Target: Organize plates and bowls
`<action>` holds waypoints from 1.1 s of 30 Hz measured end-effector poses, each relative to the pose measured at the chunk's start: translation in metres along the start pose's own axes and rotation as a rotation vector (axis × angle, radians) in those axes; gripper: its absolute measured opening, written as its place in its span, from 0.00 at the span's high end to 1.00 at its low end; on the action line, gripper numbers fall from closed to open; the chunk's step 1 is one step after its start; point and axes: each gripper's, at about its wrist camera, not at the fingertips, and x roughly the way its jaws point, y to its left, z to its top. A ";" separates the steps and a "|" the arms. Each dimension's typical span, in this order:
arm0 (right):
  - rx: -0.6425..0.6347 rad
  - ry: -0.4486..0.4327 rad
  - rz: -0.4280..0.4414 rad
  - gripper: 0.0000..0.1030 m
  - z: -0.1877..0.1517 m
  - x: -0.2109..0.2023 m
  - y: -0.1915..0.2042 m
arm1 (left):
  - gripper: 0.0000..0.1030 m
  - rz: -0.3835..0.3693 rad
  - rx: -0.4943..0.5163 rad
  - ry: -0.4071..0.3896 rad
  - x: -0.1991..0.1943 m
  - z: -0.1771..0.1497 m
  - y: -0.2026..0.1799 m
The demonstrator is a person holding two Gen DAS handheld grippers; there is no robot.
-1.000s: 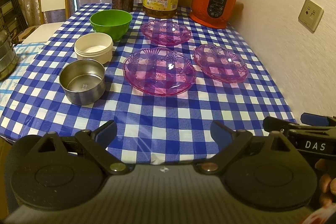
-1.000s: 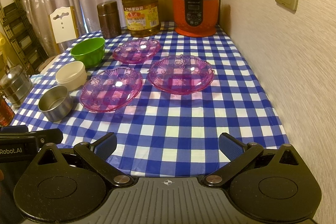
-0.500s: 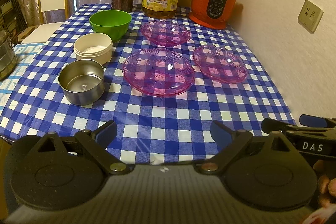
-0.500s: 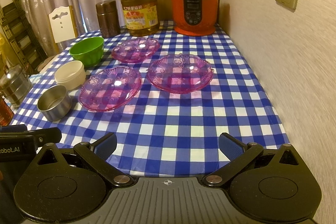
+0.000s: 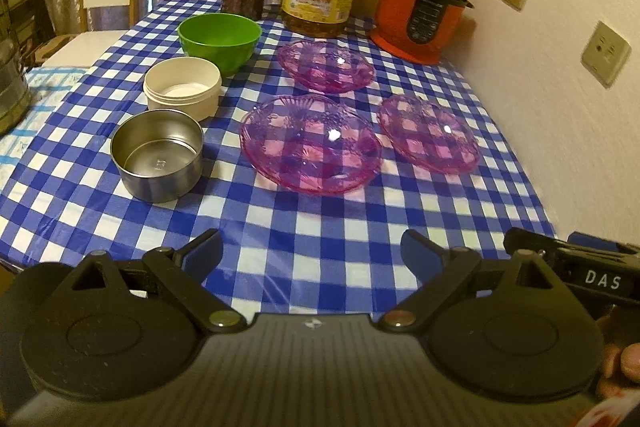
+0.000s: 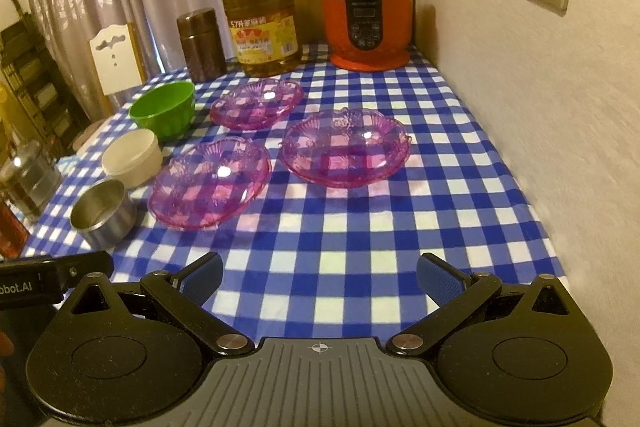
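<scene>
Both grippers have eased slightly nearer the table; the left gripper [image 5: 311, 254] and right gripper [image 6: 319, 279] gape wide, holding nothing. Beyond lie 3 pink plates [image 5: 310, 143] [image 5: 429, 133] [image 5: 326, 66], rims up; left, the steel bowl [image 5: 157, 154], white bowl [image 5: 182, 87] and green bowl [image 5: 219, 41] run near-to-far. Bare checked cloth [image 6: 360, 227] fills the near edge.

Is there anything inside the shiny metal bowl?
Empty. The metal bowl stands upright, and its bare bottom shows all the way across.

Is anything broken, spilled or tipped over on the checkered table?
Nothing stands out. The three pink glass plates lie flat and apart, and the green plastic bowl, cream round tub and shiny steel bowl stand upright and look empty. No spills show.
</scene>
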 end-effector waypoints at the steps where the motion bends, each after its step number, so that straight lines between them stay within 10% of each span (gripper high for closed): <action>1: 0.010 0.002 0.005 0.00 0.003 0.005 -0.001 | 0.08 0.001 -0.010 0.001 0.005 0.003 0.002; 12: 0.138 0.016 0.074 0.01 0.036 0.067 -0.001 | 0.10 -0.005 -0.145 -0.010 0.067 0.038 0.043; 22: 0.196 0.081 0.122 0.29 0.047 0.134 0.004 | 0.17 0.002 -0.267 0.007 0.122 0.045 0.065; 33: 0.234 0.125 0.171 0.53 0.050 0.184 0.005 | 0.51 0.010 -0.381 0.012 0.160 0.040 0.079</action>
